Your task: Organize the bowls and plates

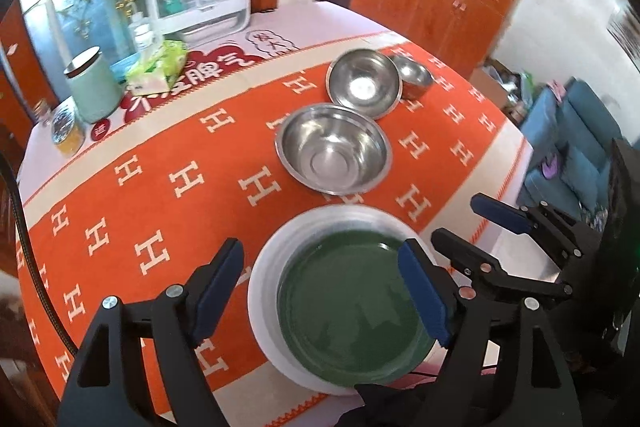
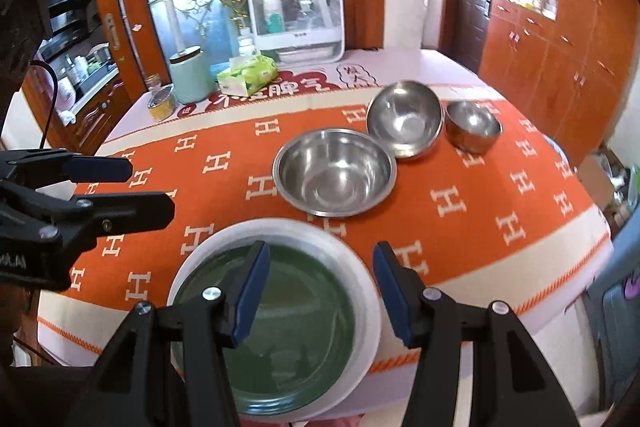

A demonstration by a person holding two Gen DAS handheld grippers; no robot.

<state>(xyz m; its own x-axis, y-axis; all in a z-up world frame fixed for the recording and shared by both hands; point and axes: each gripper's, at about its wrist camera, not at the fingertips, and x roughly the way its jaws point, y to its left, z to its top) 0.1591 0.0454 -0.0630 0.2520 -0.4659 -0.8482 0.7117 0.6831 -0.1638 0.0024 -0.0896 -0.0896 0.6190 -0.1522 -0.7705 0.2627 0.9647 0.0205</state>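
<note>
- Near the table's front edge, a green plate [image 1: 352, 311] sat nested on a larger white plate [image 1: 264, 291], both on the orange cloth [image 1: 160, 195] patterned with pale H shapes.
- Above them, the left gripper [image 1: 320, 291] hung with its jaws spread wide, nothing between the blue pads.
- Just beside it, the right gripper [image 2: 320, 291] also stood parted and empty over the same stack.
- Farther back stood three steel bowls: a large bowl [image 2: 334, 173] nearest the plates, a tilted medium bowl [image 2: 404, 121] touching its rim, and a small bowl [image 2: 472, 127] just beside that.
</note>
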